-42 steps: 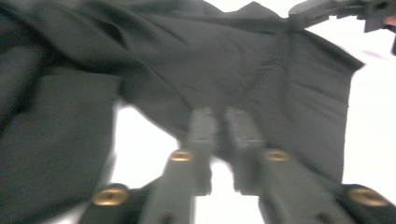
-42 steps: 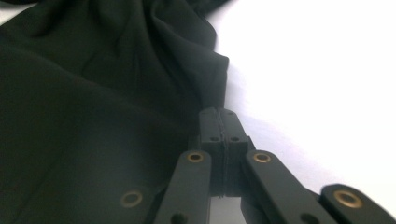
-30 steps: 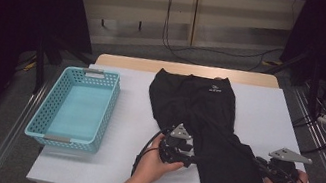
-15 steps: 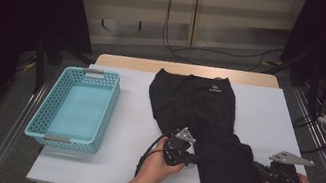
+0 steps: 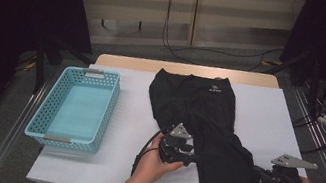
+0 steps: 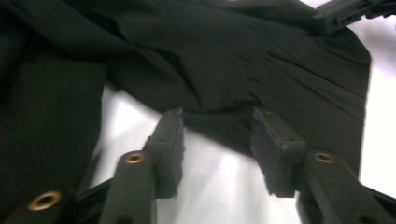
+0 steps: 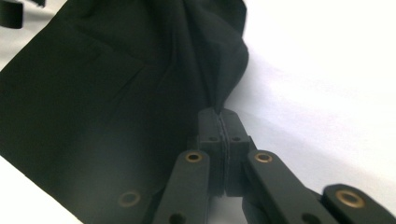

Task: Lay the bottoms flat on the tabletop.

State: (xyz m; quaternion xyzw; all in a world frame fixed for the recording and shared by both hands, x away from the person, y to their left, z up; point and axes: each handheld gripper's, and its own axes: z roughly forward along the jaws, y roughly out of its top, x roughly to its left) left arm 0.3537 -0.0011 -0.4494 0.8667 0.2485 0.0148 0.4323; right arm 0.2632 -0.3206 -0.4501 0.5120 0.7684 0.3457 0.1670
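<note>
A black garment (image 5: 206, 124) lies spread on the white table (image 5: 121, 170), its near leg running toward the front edge. My left gripper (image 5: 193, 159) sits at that leg's left edge. Its jaws have just been opening and now stand apart in the left gripper view (image 6: 217, 123), with the cloth's edge (image 6: 233, 56) bunched between the tips but not pinched. My right gripper (image 5: 259, 174) is at the leg's right edge. In the right gripper view (image 7: 219, 119) its jaws are shut on a fold of the black cloth (image 7: 116, 84).
A light blue plastic basket (image 5: 46, 106) stands on the table's left side with nothing in it. Bare white tabletop lies to the right of the garment and along the front edge. Cables trail on the floor behind the table.
Both hands stay at the garment's near leg. The left gripper shifted slightly toward the front edge, and the right hand has settled a little lower.
</note>
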